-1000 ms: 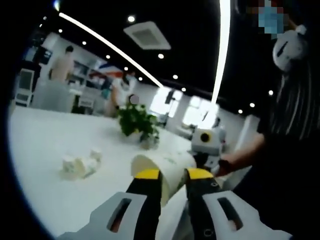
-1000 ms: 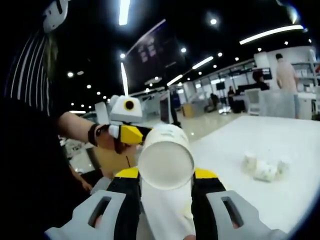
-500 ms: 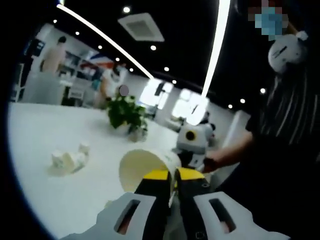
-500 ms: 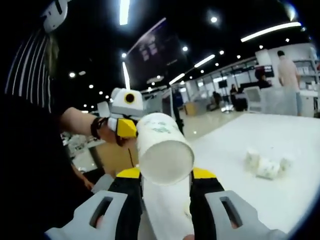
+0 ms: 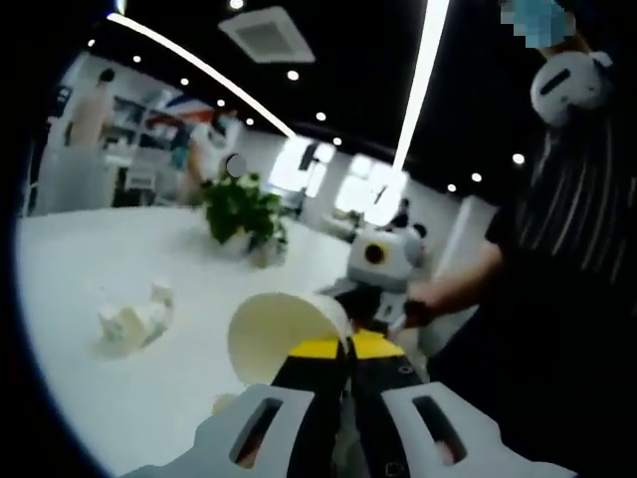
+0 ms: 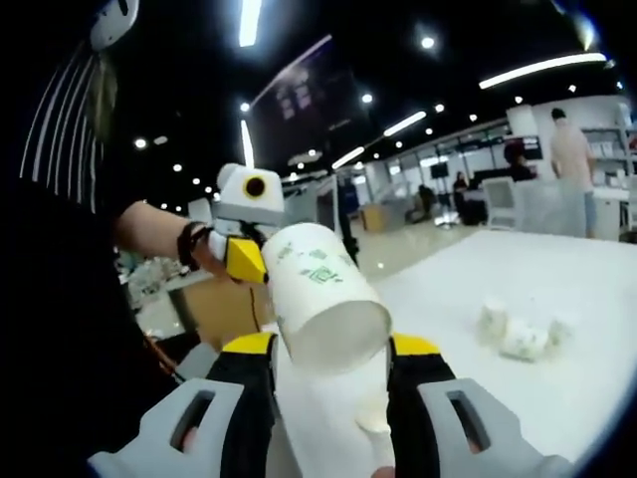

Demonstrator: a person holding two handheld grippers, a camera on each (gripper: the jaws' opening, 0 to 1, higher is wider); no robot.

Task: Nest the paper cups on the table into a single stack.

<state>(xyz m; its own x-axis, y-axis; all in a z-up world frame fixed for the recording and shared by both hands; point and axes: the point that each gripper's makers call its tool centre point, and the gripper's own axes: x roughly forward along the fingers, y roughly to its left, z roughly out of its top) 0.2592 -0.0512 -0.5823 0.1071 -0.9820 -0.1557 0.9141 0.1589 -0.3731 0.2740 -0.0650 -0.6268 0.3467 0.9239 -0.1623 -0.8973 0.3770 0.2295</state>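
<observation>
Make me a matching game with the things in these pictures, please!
Things:
1. paper cup
2. plant
3. crumpled white lumps
4. left gripper

Descriptions:
A. green and leafy, far across the table
B. shut on the cup's rim
C. tipped on its side, held in the air
D. lying on the white table

Pairs: 1-C, 2-A, 3-D, 4-B

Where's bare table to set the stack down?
Open white table lies between the potted plant and the crumpled white clump, also past that clump toward the far edge. Crowded near the fingers, where both grippers meet around the paper cup.
</observation>
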